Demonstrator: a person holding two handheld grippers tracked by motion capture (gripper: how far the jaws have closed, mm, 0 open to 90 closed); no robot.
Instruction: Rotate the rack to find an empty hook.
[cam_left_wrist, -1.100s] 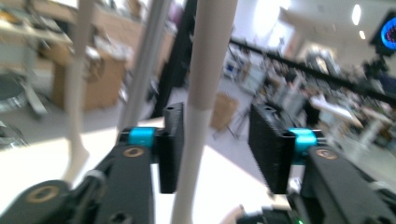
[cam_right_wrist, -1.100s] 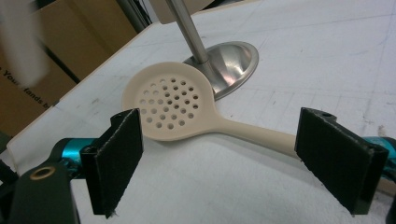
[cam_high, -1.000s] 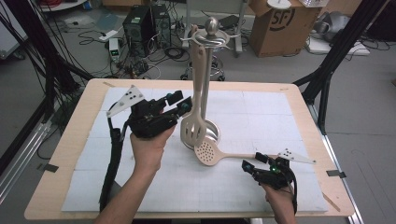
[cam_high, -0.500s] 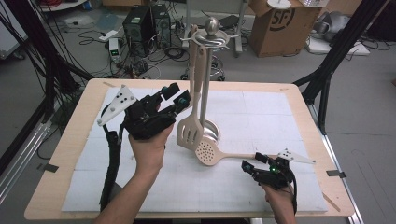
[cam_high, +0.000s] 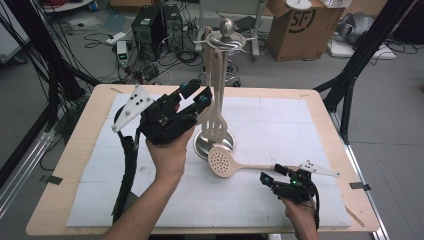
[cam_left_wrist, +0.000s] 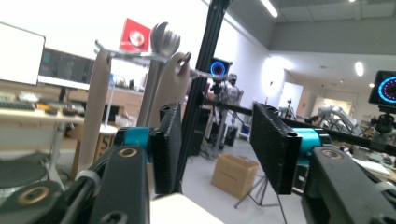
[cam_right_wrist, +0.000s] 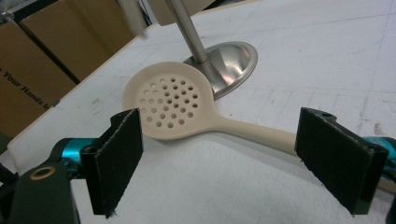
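Nearest the person, the right gripper (cam_high: 276, 175) rests low on the bench (cam_high: 320, 120) with its jaws wide apart, the skimmer (cam_right_wrist: 170, 107) lying flat just beyond them against the stand's metal base (cam_high: 214, 145). Farther off, the left gripper (cam_high: 197, 95), raised and also spread apart, holds nothing just beside the slotted spatula (cam_high: 216, 122) hanging from the stand (cam_high: 227, 30).

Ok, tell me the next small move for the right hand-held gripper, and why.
Probably ease the right hand-held gripper forward and down, then close on the skimmer handle. Its jaws stand open, the handle lies flat on the table between and just beyond them, and the perforated head rests by the rack base.
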